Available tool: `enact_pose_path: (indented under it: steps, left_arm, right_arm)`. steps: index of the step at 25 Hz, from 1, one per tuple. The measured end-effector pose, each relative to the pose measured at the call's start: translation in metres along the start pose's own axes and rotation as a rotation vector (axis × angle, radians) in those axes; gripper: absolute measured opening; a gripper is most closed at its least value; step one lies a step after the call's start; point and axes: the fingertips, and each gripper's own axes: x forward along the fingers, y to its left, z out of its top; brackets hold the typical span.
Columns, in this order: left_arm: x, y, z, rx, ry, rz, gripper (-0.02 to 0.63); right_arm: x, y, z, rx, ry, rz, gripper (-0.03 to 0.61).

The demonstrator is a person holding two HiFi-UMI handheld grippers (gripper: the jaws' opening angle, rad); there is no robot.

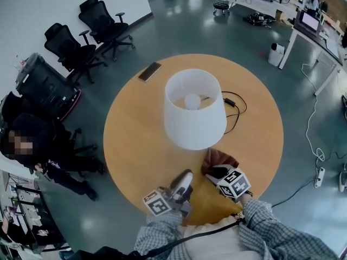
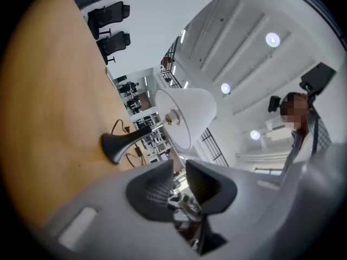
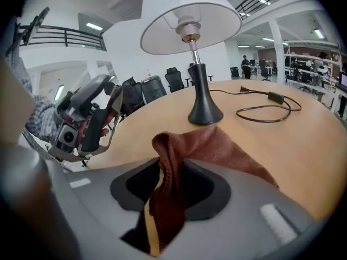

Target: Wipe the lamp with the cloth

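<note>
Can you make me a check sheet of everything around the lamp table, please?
Surface: round wooden table.
Job's things: white-shaded lamp stands upright mid-table; brown cloth lies on the table near its base.
Clutter: a phone at the far edge.
Grippers: left claw slightly apart, empty; right claw apart, a fold of the cloth between its jaws.
Cables: lamp cord looped on the table; white cable and power strip on the floor.
Surroundings: black office chairs, a person, desks.

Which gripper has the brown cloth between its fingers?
The right gripper: the cloth sits between its fingers, while the left gripper has nothing between its own.
</note>
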Motion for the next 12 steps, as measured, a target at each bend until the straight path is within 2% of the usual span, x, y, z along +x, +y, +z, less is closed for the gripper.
enact_pose_path:
  steps: [3, 5, 9, 12]
  left_arm:
    - [-0.004, 0.008, -0.011, 0.082, 0.073, 0.061, 0.001]
    - [-0.01, 0.016, -0.022, 0.155, 0.146, 0.099, 0.0]
    - [-0.023, 0.04, -0.046, 0.282, 0.308, 0.186, 0.0]
    - [-0.026, 0.046, -0.057, 0.353, 0.407, 0.219, 0.0]
  right_arm:
    - [0.002, 0.004, 0.003, 0.023, -0.007, 0.023, 0.226]
    - [0.001, 0.008, 0.006, 0.027, -0.023, 0.029, 0.262]
    - [-0.02, 0.008, 0.021, 0.07, -0.127, 0.018, 0.262]
    - [-0.046, 0.001, 0.028, 0.074, -0.202, -0.02, 0.247]
